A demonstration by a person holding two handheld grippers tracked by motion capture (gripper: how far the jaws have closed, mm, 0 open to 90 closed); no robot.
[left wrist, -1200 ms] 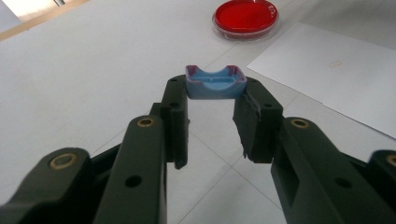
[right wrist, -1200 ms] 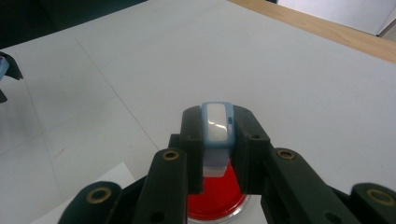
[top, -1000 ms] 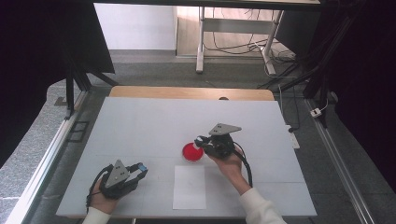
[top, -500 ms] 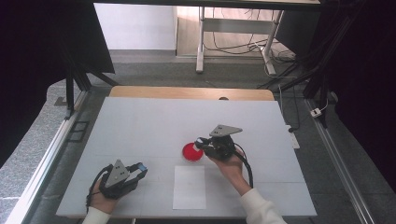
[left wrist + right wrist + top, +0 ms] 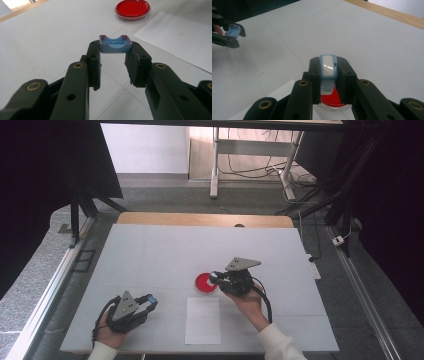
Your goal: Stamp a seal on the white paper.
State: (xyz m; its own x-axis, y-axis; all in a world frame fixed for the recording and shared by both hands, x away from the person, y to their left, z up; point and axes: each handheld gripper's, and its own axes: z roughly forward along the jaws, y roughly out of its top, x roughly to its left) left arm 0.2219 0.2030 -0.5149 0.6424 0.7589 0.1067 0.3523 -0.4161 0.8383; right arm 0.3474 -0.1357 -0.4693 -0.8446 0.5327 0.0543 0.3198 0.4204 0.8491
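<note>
My left gripper point(image 5: 115, 48) is shut on a small blue cap-like piece point(image 5: 115, 45) with a curved notch, held just above the white table near the front left point(image 5: 150, 301). My right gripper point(image 5: 328, 68) is shut on a narrow blue-and-white piece point(image 5: 328, 67), which hangs over the near rim of a round red dish point(image 5: 332, 100). In the high view the right gripper point(image 5: 216, 279) sits at the dish's point(image 5: 204, 282) right edge. The right gripper view also shows the left gripper point(image 5: 229, 35) far off with its blue cap point(image 5: 234, 30).
A white sheet of paper point(image 5: 202, 320) lies flat in front of the dish, between the two hands. The table point(image 5: 160, 250) is white with a wooden strip point(image 5: 200, 219) along its far edge. Metal frame rails run along both sides.
</note>
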